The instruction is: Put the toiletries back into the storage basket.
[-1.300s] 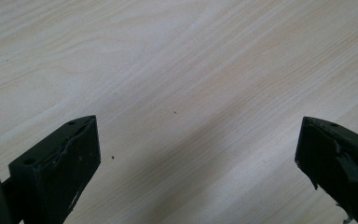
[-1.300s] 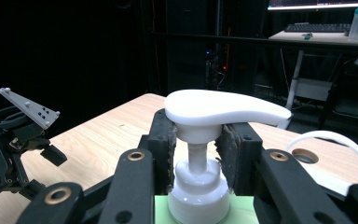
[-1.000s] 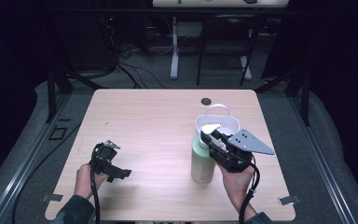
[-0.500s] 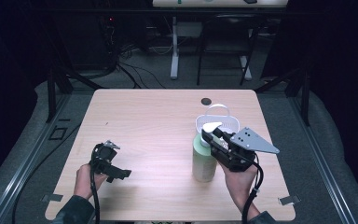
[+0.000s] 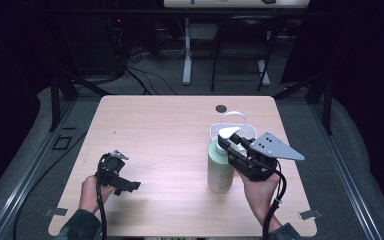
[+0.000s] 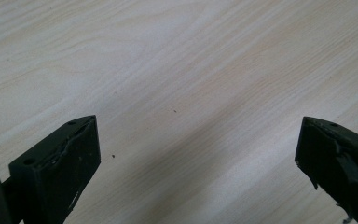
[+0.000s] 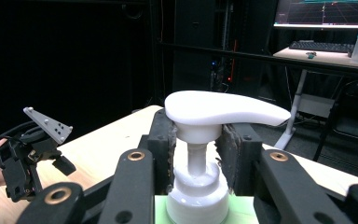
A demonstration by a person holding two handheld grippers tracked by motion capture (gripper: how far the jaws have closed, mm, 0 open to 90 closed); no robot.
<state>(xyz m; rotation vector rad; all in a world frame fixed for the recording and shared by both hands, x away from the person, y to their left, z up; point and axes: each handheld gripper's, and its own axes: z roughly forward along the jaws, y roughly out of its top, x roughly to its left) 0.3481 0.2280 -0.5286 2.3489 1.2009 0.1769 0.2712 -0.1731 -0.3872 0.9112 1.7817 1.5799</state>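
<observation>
Both claws: right claw (image 7: 196,149) clamping pump bottle (image 7: 200,140).

My right gripper (image 5: 228,141) clamps the pump neck between its jaws, while my left gripper (image 5: 130,186) rests wide open, well apart.

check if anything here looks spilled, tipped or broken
Nothing stands out. The pump bottle stands upright on the table with the right gripper closed around its pump neck, and the white basket behind it sits level. No spill shows.

High view overlooks table (image 5: 160,150), gripper views close, sharing tabletop
</observation>
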